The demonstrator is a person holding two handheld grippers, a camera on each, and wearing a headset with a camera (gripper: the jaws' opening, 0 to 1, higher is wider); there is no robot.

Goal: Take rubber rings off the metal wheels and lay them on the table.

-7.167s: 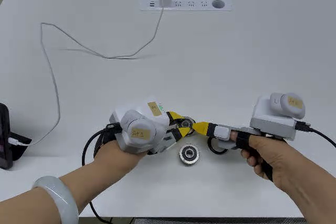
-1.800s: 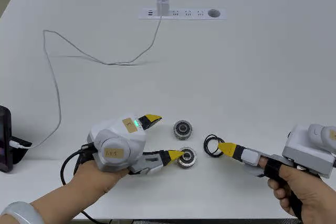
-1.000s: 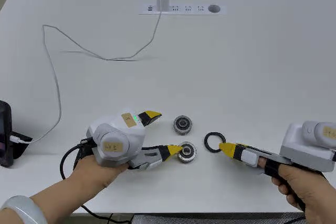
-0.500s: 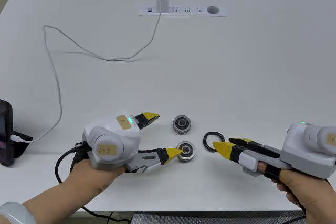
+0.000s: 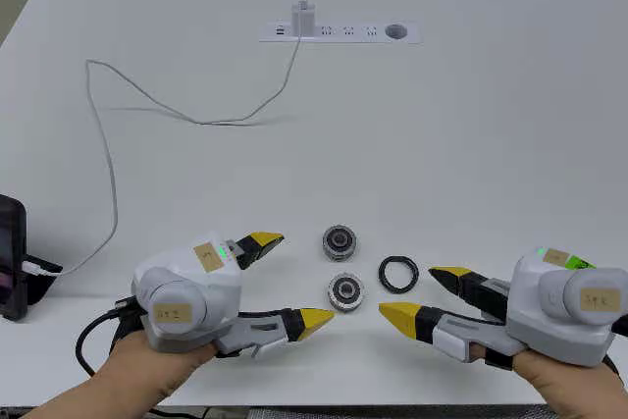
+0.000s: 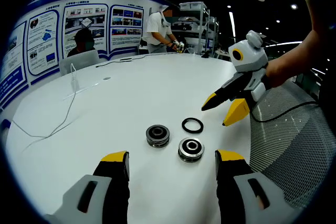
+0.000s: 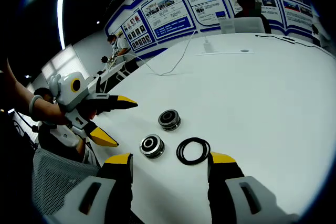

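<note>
Left tool [image 5: 294, 277] and right tool [image 5: 417, 291] both wide, empty; ring [image 5: 397, 274] lies on the tabletop [image 5: 442, 144] beside the near wheel [image 5: 344, 290]; we would clamp the far wheel [image 5: 340, 239], possibly still ringed, and peel gently.

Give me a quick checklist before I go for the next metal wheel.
1. Left gripper open and empty: ok.
2. Right gripper open and empty: ok.
3. Black rubber ring lies flat on the white table, apart from both wheels: ok.
4. Near round metal wheel and far round metal wheel sit apart from each other, nothing on top: ok.
5. Rubber left on either wheel: cannot tell.
</note>
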